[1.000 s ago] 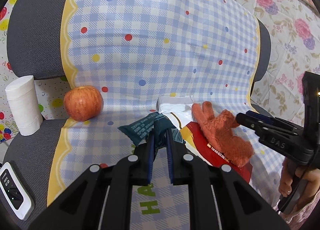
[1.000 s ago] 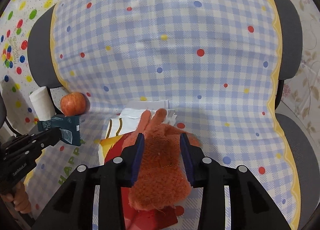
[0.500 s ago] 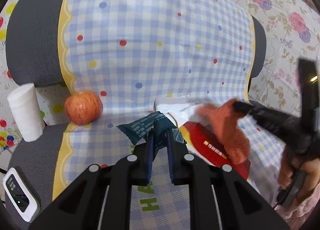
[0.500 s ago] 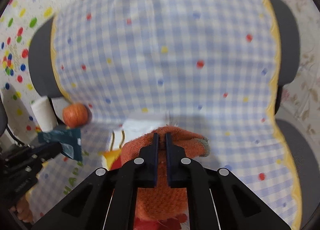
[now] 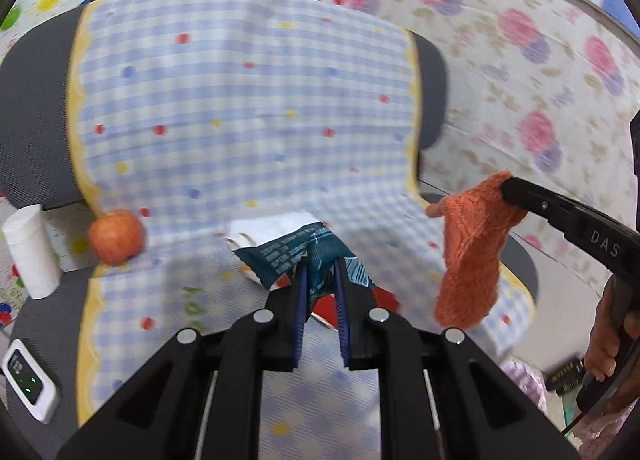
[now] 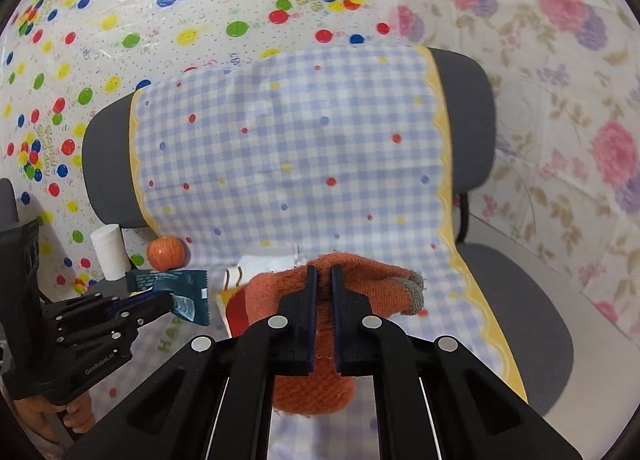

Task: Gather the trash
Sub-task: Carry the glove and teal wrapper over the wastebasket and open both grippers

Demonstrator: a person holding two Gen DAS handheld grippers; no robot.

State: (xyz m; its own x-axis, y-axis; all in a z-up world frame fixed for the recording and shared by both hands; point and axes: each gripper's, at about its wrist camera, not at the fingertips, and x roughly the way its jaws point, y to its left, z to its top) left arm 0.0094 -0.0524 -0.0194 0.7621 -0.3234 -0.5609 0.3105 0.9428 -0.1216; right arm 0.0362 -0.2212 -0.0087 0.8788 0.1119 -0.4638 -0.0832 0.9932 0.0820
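Note:
My left gripper [image 5: 320, 268] is shut on a crumpled dark teal snack wrapper [image 5: 292, 252], held above the checked cloth [image 5: 240, 119] on the chair seat. My right gripper [image 6: 324, 272] is shut on an orange knitted glove [image 6: 368, 276], which hangs clear of the seat. In the left wrist view the glove [image 5: 472, 256] dangles from the right gripper's fingers [image 5: 520, 191] at the right. In the right wrist view the left gripper [image 6: 168, 302] sits low on the left with the wrapper [image 6: 176, 288]. A red and yellow packet [image 6: 236, 306] and white paper [image 5: 276, 223] lie on the seat.
An apple [image 5: 116, 236] rests at the seat's back left, beside a white roll [image 5: 30, 252]. A small white device [image 5: 28, 384] lies on the grey seat edge at the near left. Patterned wall sheets stand behind the chair. A hand [image 5: 608, 332] grips the right tool's handle.
The right gripper shut on the orange glove and lifted it up and to the right off the red packet. The left gripper drew back and rose with the teal wrapper still in it.

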